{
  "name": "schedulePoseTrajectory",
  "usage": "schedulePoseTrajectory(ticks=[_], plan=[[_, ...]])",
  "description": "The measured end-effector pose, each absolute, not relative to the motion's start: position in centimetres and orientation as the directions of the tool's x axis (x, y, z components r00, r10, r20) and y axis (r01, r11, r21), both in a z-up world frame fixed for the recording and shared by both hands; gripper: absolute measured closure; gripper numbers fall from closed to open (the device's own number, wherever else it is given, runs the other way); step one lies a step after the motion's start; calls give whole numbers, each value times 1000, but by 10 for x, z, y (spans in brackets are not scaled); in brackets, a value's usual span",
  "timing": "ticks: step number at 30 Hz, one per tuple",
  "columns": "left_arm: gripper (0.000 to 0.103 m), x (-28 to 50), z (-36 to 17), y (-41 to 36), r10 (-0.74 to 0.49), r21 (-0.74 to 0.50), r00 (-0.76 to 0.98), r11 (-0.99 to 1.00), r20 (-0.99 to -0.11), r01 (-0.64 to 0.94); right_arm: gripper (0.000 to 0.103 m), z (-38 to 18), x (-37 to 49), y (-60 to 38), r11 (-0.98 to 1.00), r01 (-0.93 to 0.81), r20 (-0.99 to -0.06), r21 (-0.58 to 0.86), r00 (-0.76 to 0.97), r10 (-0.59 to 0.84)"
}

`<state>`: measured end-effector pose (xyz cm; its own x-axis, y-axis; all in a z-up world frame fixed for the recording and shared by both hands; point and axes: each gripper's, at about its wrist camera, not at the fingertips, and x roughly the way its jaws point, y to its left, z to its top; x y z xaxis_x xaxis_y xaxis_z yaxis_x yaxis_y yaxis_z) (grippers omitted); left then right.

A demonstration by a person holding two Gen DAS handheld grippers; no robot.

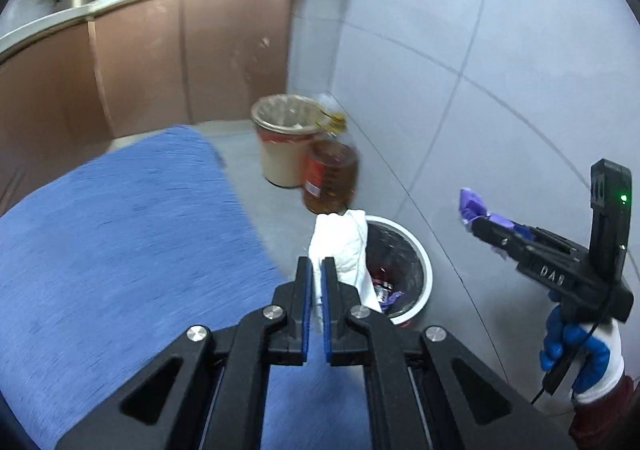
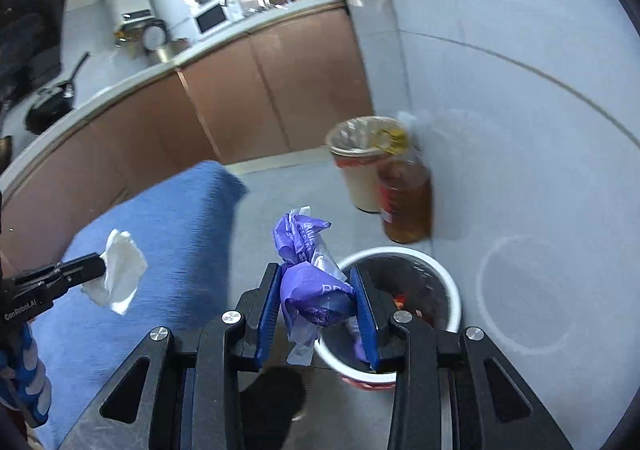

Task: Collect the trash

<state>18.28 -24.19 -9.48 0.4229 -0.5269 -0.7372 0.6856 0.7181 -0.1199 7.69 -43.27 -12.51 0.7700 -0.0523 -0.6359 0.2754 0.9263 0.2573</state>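
My left gripper (image 1: 316, 270) is shut on a crumpled white tissue (image 1: 344, 246), which stands up from the pads just left of a white-rimmed trash bin (image 1: 424, 266) on the floor. The bin has a dark liner and some wrappers inside. My right gripper (image 2: 316, 286) is shut on a crumpled purple plastic wrapper (image 2: 312, 282), held over the near left rim of the same trash bin (image 2: 452, 290). In the left wrist view the right gripper (image 1: 476, 222) hangs to the right of the bin with the purple wrapper (image 1: 472, 206) at its tips. In the right wrist view the left gripper (image 2: 100, 266) with the tissue (image 2: 120, 274) sits at the far left.
A table with a blue cloth (image 1: 120, 242) lies left of the bin. Behind the bin stand an amber oil bottle (image 1: 330, 178) and a beige lined bin (image 1: 284, 142) against a grey tiled wall (image 1: 500, 70). Brown kitchen cabinets (image 1: 160, 62) run along the back. A gloved hand (image 1: 576, 346) holds the right gripper.
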Motion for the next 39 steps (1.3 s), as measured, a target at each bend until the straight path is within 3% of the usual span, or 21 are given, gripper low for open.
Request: schedulePoseTrajectory(ticks=[9,16,18,21,27,33,39], plan=[[97,210,-145,-344,-486,-103,338,677,-806,729,69,-166,103,-464,902,366,-697,228,708,-111],[95,231,-173,-380,-489,-170,259,672,-833,721,68,-188,121,-488,888,414,-732,199,666,-147],[81,234,-180,-385,-493,-193,233,668,-838,718,68,-196,124,-491,886,425,-748,186,646,-153],[59,233,-181,-381,-509,-208,236,670,-828,713,65,-201,123,-491,881,437,-758,182,632,-158],[59,230,-169,-361,-520,-214,272,694,-810,687,58,-192,118,-484,872,452,-752,186,638,-170],[58,213,-135,-319,-504,-149,419,754,-755,639,44,-158,115,-458,889,422,-709,180,682,-180],[49,197,-98,-266,-440,-72,589,837,-678,543,28,-112,107,-415,930,335,-641,150,750,-167]])
